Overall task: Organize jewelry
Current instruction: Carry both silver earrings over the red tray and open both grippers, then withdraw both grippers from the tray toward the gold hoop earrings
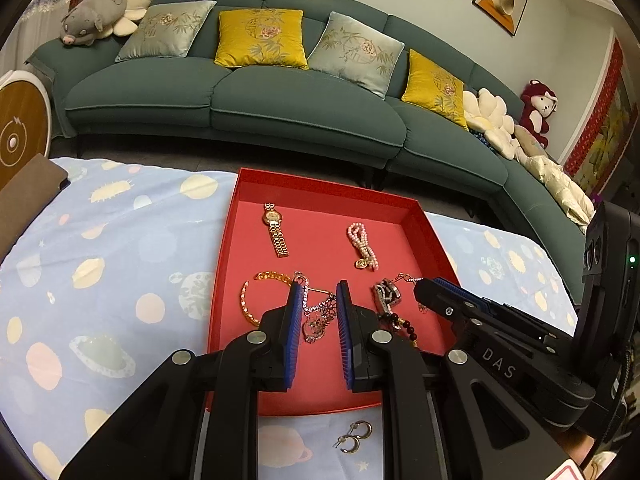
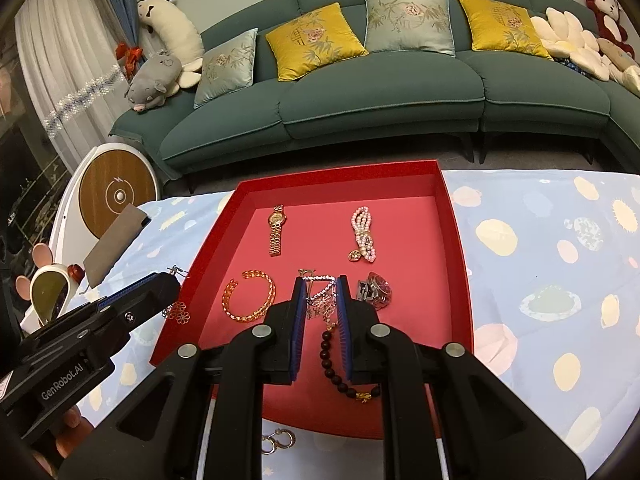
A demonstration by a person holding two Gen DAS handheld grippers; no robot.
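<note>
Red cardboard tray (image 1: 320,184) sat on the planet-print cloth (image 1: 100,280), and I checked its contents from left to right. At the near left lay an orange bead bangle (image 2: 250,296), with a gold watch (image 2: 276,232) behind it. The tangled silver chain necklace (image 1: 318,312) occupied the middle. My left gripper (image 1: 316,292) hovered over that tangle with its jaws parted, one finger on either side; I could not tell whether the pads touched it. Further back lay a pearl bracelet (image 1: 362,246). A silver watch (image 2: 376,290) sat at the near right, and a dark bead string (image 2: 340,372) curled toward the front wall. My right gripper (image 2: 318,286) stood with a narrow gap between its fingers, chain links lying between them; whether it pinched them I could not tell. Outside the tray, on the cloth at the near edge, lay two gold hoop earrings (image 1: 354,436).
</note>
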